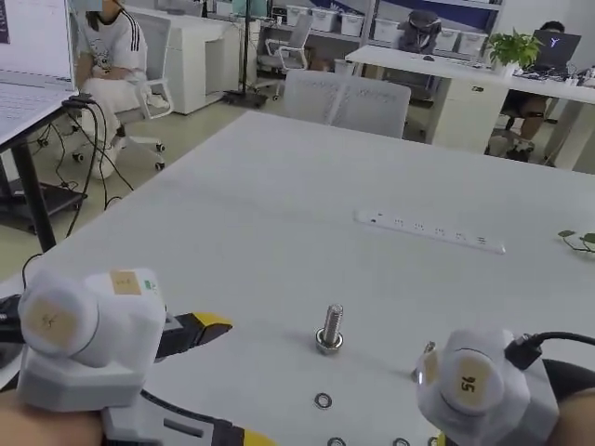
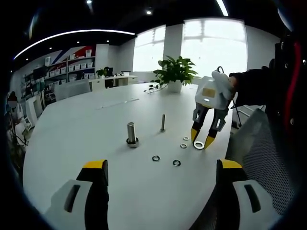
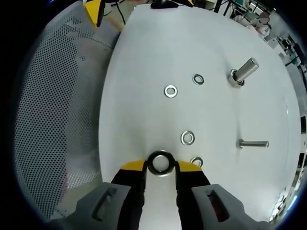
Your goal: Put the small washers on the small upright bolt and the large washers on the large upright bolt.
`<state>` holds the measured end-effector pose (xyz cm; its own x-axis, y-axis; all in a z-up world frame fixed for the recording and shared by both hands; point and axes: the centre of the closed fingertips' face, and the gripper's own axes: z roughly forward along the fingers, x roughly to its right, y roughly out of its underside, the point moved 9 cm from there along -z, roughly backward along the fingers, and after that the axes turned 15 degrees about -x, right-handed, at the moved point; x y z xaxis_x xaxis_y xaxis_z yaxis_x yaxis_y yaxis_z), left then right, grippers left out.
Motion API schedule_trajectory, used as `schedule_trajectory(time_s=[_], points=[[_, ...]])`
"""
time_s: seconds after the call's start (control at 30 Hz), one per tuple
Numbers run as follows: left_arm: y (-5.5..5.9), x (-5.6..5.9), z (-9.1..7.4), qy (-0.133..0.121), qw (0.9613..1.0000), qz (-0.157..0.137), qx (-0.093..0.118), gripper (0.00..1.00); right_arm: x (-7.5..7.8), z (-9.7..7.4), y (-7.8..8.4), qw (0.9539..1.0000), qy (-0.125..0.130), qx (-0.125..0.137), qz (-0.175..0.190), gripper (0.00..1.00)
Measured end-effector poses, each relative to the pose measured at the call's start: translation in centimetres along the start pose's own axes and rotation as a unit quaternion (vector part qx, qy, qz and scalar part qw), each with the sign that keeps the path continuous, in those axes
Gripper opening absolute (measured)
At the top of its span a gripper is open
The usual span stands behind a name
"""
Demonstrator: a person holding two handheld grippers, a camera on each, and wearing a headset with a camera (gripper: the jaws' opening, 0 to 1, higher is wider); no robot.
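The large upright bolt (image 1: 328, 330) stands mid-table; in the left gripper view the large bolt (image 2: 131, 134) has the thin small bolt (image 2: 163, 122) to its right. My right gripper (image 3: 159, 166) is shut on a large washer (image 3: 159, 153), held just above the table near its front edge. Loose washers (image 3: 171, 90) (image 3: 187, 138) lie between it and the small bolt (image 3: 253, 143). My left gripper (image 2: 161, 165) is open and holds nothing, well back from the bolts. It sees the right gripper (image 2: 201, 141) with the washer (image 2: 199, 144).
A white power strip (image 1: 429, 230) lies farther back on the table. A mesh chair back (image 3: 53, 110) stands beside the table edge. A potted plant (image 2: 174, 72) sits at the table's end. More washers (image 1: 323, 400) lie near the front edge.
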<state>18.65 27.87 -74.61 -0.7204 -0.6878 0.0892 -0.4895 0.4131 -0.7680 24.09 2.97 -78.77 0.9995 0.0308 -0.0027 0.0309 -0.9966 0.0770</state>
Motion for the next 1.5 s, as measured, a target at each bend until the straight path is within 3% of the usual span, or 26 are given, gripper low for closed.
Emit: schedule_trajectory(time_s=[0.67, 1.5], points=[[0.1, 0.0, 0.2, 0.001, 1.0, -0.002, -0.001, 0.93, 0.6, -0.8, -0.6, 0.9999, -0.007, -0.004, -0.006, 0.23], [0.2, -0.2, 0.0, -0.002, 1.0, -0.004, 0.001, 0.93, 4.4, -6.3, -4.1, 0.9982, 0.039, 0.003, -0.045, 0.23]])
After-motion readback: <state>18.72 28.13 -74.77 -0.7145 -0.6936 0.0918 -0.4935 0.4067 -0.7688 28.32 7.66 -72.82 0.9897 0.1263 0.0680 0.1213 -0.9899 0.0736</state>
